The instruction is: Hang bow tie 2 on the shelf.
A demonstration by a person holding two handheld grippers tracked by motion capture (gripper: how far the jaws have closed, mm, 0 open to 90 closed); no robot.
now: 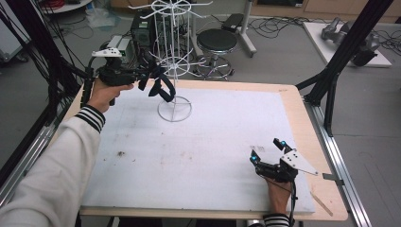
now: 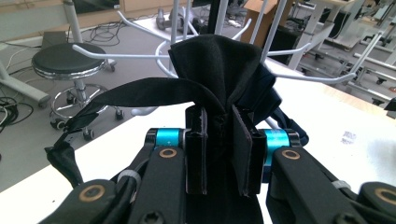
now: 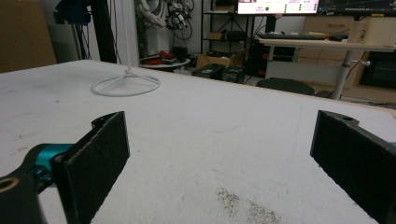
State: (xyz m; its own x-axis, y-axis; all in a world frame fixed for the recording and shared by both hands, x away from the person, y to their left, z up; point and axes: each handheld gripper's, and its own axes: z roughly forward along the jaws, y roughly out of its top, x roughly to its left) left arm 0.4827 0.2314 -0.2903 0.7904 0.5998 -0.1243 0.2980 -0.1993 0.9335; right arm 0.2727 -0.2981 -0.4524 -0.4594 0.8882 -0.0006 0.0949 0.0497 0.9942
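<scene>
The left gripper (image 1: pixel 147 79) is up in the air at the far left of the table (image 1: pixel 293 101), squeezed tight on a soft black cloth thing with long straps (image 1: pixel 160 86). The cloth hangs right beside the tall white wire rack with hooks (image 1: pixel 174 61), above the rack's round foot. In the left gripper view the cloth (image 2: pixel 219 70) bunches up between the jaws, and one strap droops off to the side. The right gripper (image 1: pixel 268 151) rests low near the front right corner, jaws wide apart with nothing in them.
</scene>
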